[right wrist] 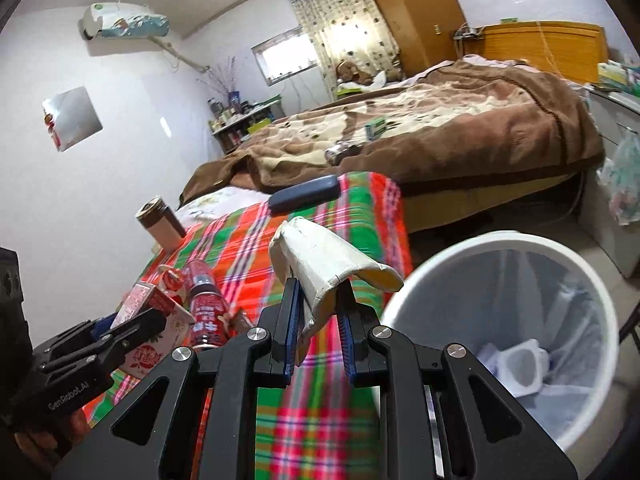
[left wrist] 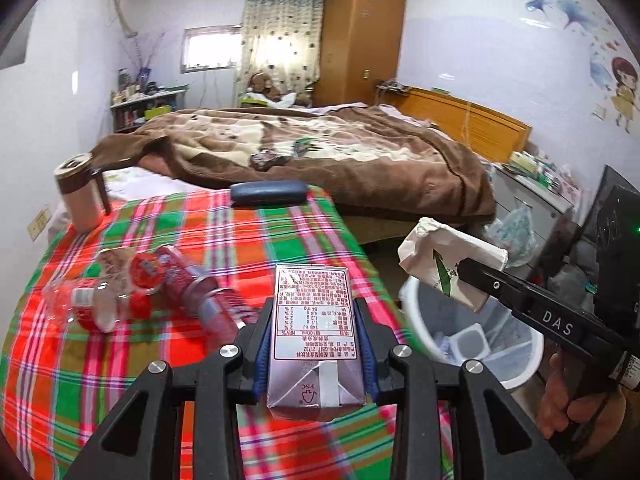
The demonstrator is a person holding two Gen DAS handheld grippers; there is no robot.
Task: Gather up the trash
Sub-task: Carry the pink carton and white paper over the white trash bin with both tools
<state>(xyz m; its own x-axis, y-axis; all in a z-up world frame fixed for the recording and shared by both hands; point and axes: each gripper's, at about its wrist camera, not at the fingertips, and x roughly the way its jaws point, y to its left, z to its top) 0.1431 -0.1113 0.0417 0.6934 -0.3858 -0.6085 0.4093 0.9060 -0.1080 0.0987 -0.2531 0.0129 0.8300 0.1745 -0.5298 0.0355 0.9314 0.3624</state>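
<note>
Bedroom setting: a plaid-covered worktop (left wrist: 120, 380) lies under both sets of jaws, with the white bin (right wrist: 500, 280) beside it. Your left gripper (left wrist: 314, 334) pinches a drink carton (left wrist: 312, 320); your right gripper (right wrist: 318, 316) pinches a crumpled paper cup (right wrist: 320, 268) short of the bin's rim. Releasing now risks the cup landing on the worktop; the cup's soft wall may also slip out, and the carton could knock the red bottles (left wrist: 168, 280) ahead of your left jaws.

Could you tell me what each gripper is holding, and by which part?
Left gripper: drink carton, clamped across its sides. Right gripper: crushed paper cup, pinched near one end.
</note>
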